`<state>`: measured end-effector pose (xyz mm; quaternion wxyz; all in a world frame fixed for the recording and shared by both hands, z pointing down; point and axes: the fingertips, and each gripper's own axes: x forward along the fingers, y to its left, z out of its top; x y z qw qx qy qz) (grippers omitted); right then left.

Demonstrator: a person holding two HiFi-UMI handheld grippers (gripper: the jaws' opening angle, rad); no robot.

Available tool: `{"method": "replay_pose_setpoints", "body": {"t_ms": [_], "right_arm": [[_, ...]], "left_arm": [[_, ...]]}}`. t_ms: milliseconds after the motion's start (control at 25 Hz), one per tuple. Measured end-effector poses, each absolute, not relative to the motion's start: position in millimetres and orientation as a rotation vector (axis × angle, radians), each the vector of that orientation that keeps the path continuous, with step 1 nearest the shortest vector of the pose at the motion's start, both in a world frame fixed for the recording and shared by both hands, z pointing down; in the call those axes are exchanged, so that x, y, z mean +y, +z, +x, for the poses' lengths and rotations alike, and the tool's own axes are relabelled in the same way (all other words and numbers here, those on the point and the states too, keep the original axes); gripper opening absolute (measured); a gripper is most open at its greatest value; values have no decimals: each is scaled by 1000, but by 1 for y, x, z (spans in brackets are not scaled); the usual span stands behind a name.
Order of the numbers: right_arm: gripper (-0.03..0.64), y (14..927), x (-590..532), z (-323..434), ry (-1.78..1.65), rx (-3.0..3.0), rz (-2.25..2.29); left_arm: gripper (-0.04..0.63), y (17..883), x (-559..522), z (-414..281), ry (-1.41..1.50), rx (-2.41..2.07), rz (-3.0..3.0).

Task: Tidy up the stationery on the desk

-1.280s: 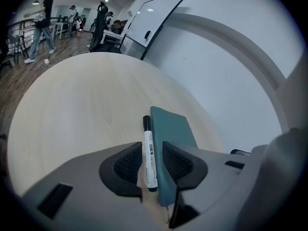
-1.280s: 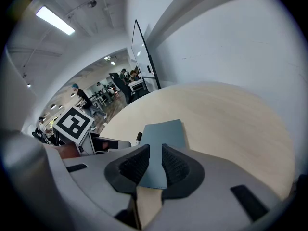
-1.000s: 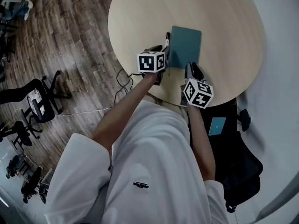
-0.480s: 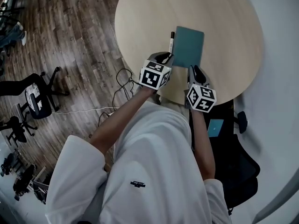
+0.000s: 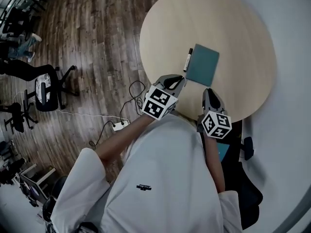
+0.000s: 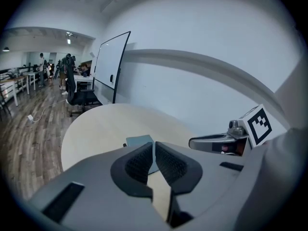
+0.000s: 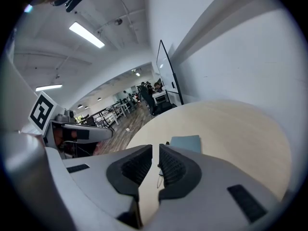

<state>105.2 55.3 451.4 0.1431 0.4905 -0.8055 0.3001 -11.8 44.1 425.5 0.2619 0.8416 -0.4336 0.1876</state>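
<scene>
Left gripper [image 6: 154, 148] just closed empty, right gripper [image 7: 159, 150] narrow, empty; risks rolling slim black marker pen [image 5: 186, 60] beside teal rectangular notebook [image 5: 203, 65] if bumped.

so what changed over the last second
Both the left gripper and right gripper drew back from the notebook and pen toward the person. The left jaws have just been closing, with nothing between them. Notebook and pen lie side by side on the table as before.

pen [image 7: 167, 143] mostly hidden, seemingly, behind right hand-held gripper [image 7: 155, 146].
</scene>
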Motion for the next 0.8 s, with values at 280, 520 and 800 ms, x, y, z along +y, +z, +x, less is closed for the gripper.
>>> {"method": "replay_pose_setpoints", "body": {"t_ms": [280, 520, 800], "right_arm": [[67, 393, 78, 105, 791, -2445, 1401], [67, 334, 99, 111, 712, -2545, 1433], [45, 320, 121, 113, 631, -2530, 1494]], "left_arm": [[35, 366, 76, -16, 442, -1299, 2276], [35, 334, 103, 5, 341, -1322, 2315], [31, 322, 124, 21, 360, -1379, 2369]]}}
